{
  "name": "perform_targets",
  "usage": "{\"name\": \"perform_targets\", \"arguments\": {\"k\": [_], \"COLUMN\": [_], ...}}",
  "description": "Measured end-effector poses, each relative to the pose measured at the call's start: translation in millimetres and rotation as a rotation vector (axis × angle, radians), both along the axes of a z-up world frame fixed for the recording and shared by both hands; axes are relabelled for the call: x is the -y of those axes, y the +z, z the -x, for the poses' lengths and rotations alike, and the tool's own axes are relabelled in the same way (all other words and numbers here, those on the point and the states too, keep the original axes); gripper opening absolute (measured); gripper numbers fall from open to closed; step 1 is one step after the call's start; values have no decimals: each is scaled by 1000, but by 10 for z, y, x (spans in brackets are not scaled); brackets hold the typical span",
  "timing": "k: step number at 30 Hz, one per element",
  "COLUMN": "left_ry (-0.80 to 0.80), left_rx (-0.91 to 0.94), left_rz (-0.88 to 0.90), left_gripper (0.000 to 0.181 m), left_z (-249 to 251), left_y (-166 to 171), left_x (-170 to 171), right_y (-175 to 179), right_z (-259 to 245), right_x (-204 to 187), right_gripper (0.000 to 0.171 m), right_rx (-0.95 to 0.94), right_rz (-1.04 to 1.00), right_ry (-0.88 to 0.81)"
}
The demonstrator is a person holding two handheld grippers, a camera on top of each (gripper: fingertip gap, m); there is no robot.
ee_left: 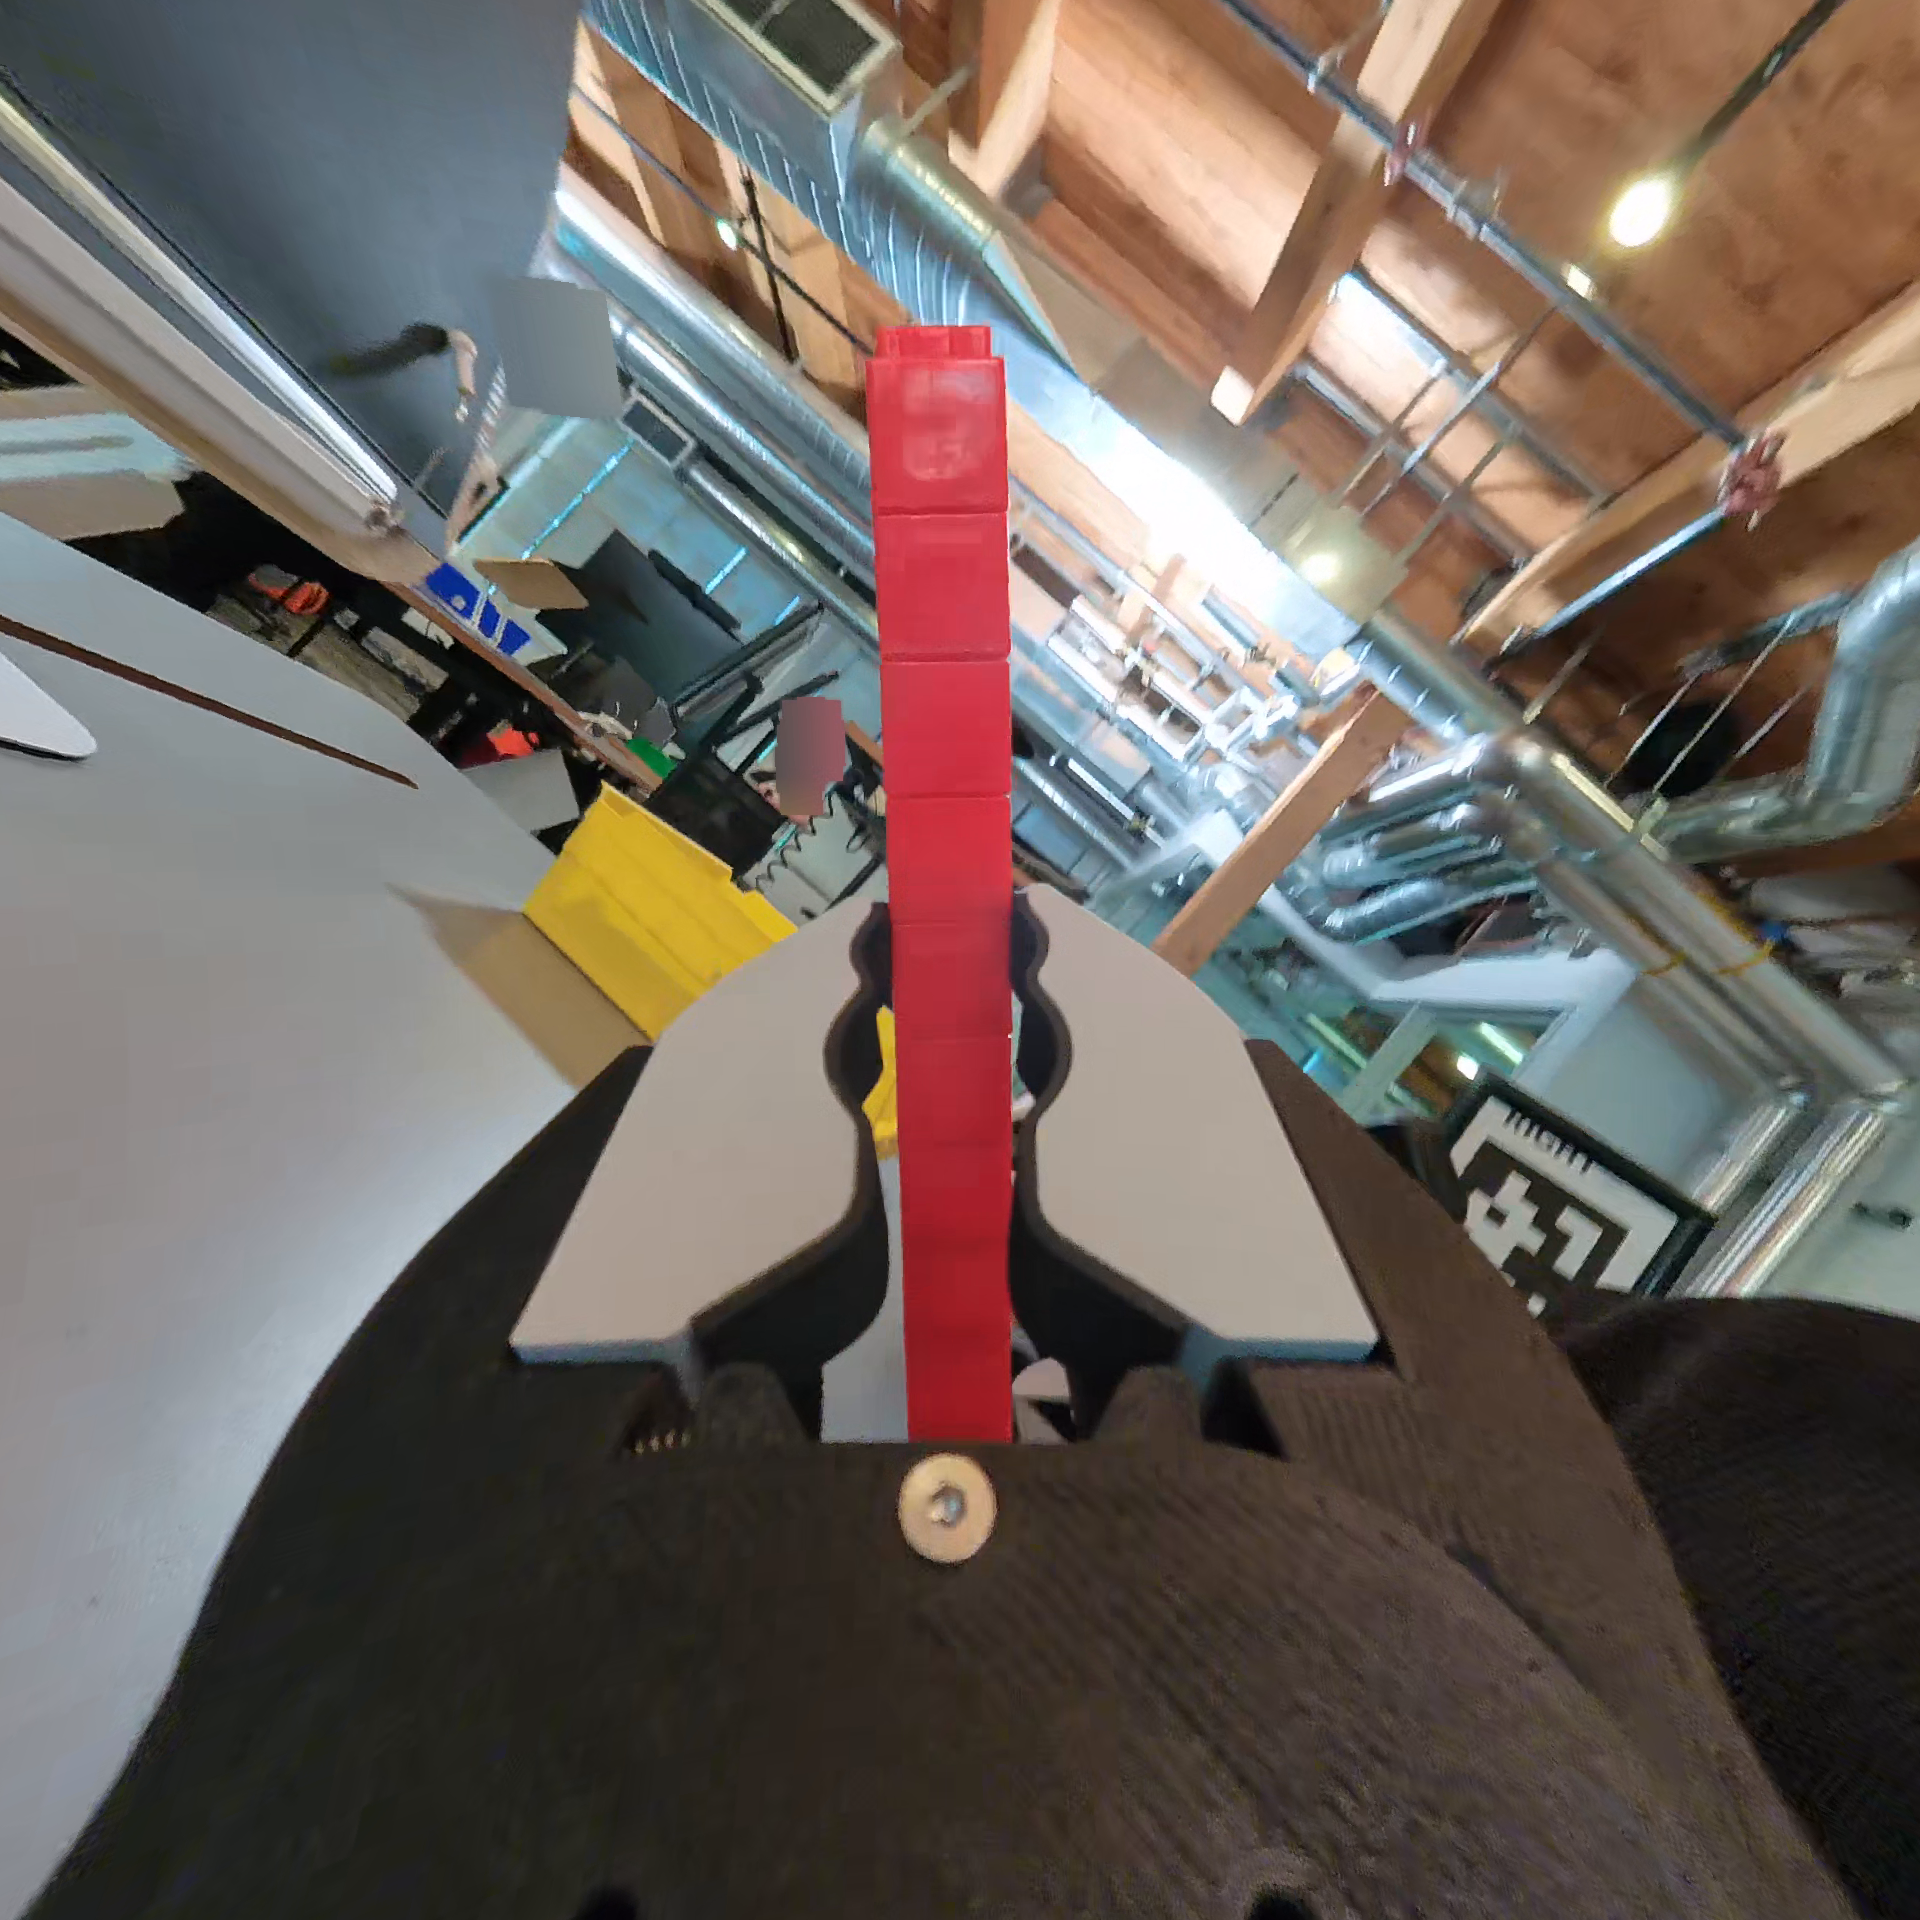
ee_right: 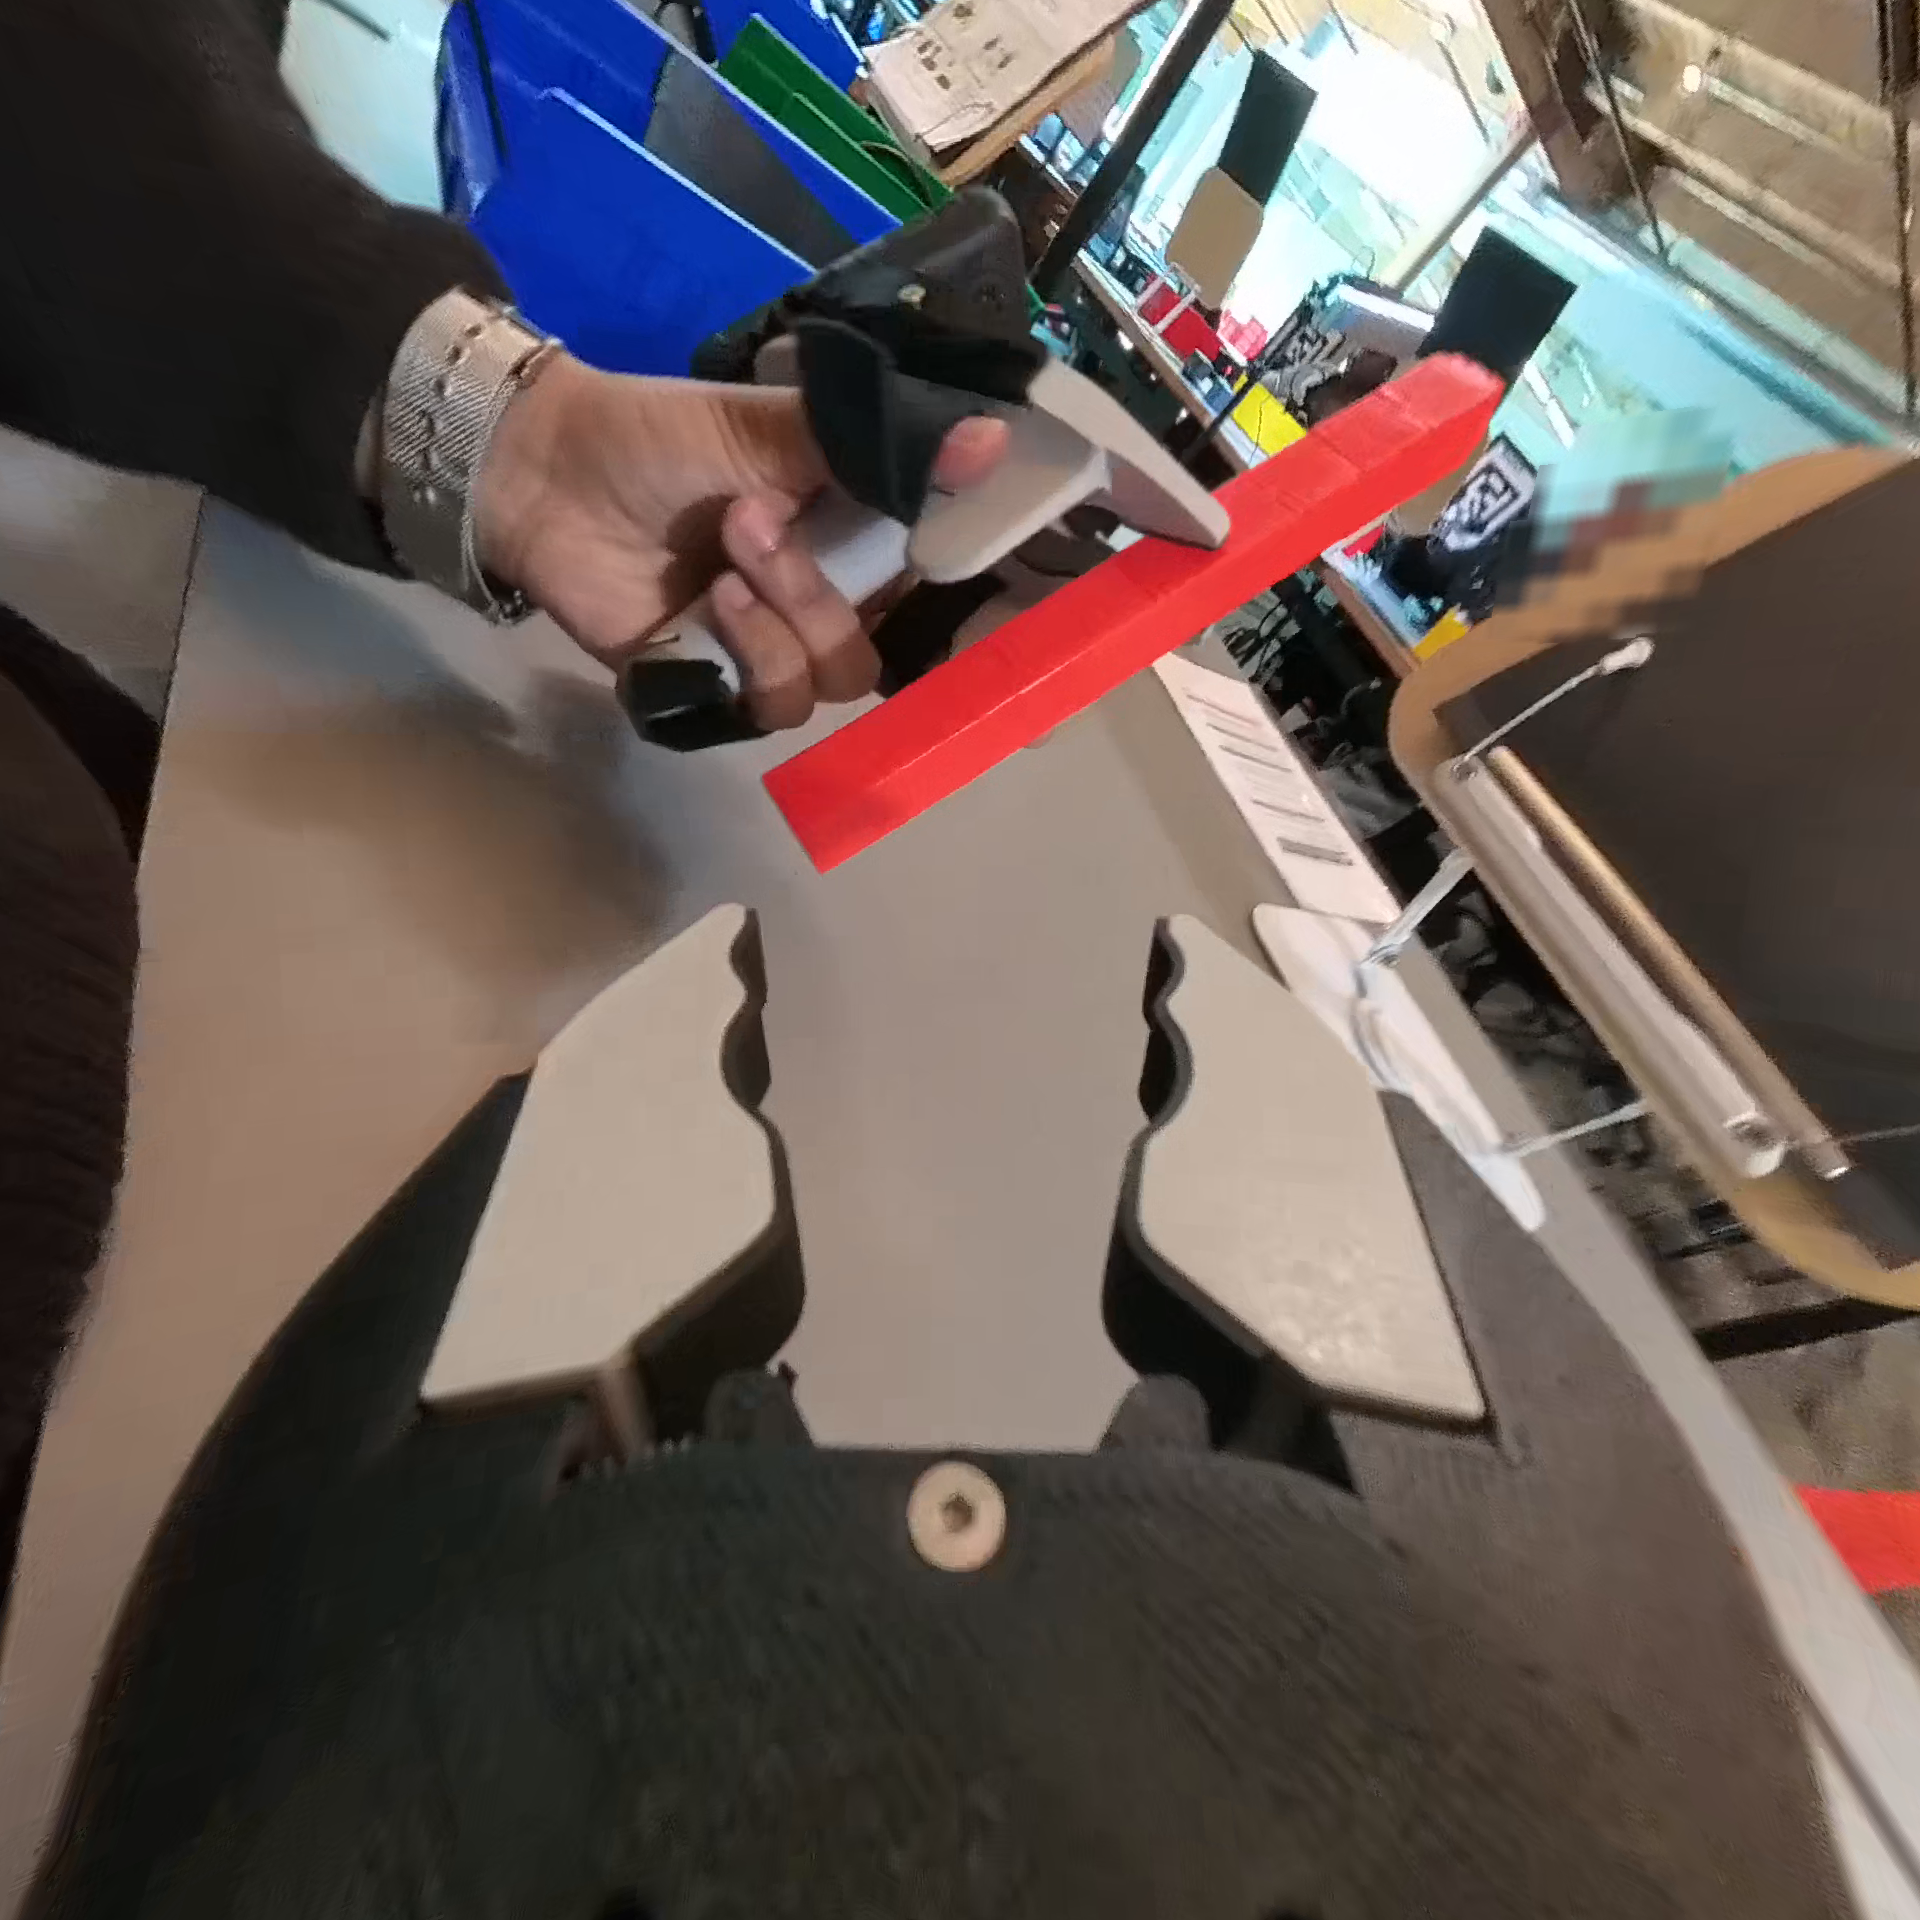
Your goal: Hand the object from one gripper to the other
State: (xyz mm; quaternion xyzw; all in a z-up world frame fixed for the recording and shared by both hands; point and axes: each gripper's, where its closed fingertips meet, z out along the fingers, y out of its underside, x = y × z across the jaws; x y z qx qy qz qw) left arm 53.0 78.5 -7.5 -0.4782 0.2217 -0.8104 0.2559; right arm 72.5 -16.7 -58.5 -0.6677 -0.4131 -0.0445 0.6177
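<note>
A long red rod of snapped-together cubes (ee_left: 951,790) stands straight up between my left gripper's fingers; the left gripper (ee_left: 951,935) is shut on its lower half and points up at the ceiling. In the right wrist view the same red rod (ee_right: 1122,623) hangs slanted in the air above the grey table (ee_right: 312,883), held near its middle by the left gripper (ee_right: 1174,520) in a person's hand (ee_right: 644,520). My right gripper (ee_right: 951,935) is open and empty, a short way below the rod's near end, apart from it.
A stand with a dark board and clear feet (ee_right: 1662,935) sits at the table's right edge. Blue bins (ee_right: 603,208) stand beyond the table; yellow bins (ee_left: 644,914) show in the left wrist view. A paper sheet (ee_right: 1268,769) lies on the table's far right. Spacing between my two grippers at the tips: around 12 centimetres.
</note>
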Motion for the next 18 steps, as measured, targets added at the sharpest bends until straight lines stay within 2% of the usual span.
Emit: {"name": "perform_targets", "arguments": {"k": [3, 7, 12, 18], "left_ry": [-28, -83, -148, -156], "left_rx": [-50, -80, -15, 18], "left_rz": [-123, -271, -259, -288], "left_gripper": [22, 22, 22, 22], "left_z": [-80, -150, -154, -191], "left_y": [-29, -47, 37, 78], "left_x": [200, 485, 729, 953], "right_y": [3, 53, 122, 130], "right_z": [-30, -18, 3, 177], "right_x": [-31, -28, -1, 74], "right_gripper": [60, 47, 40, 35], "right_rx": [-142, -437, -720, -867], "right_rz": [76, 223, 359, 488], "right_ry": [-24, 8, 96, 210]}}
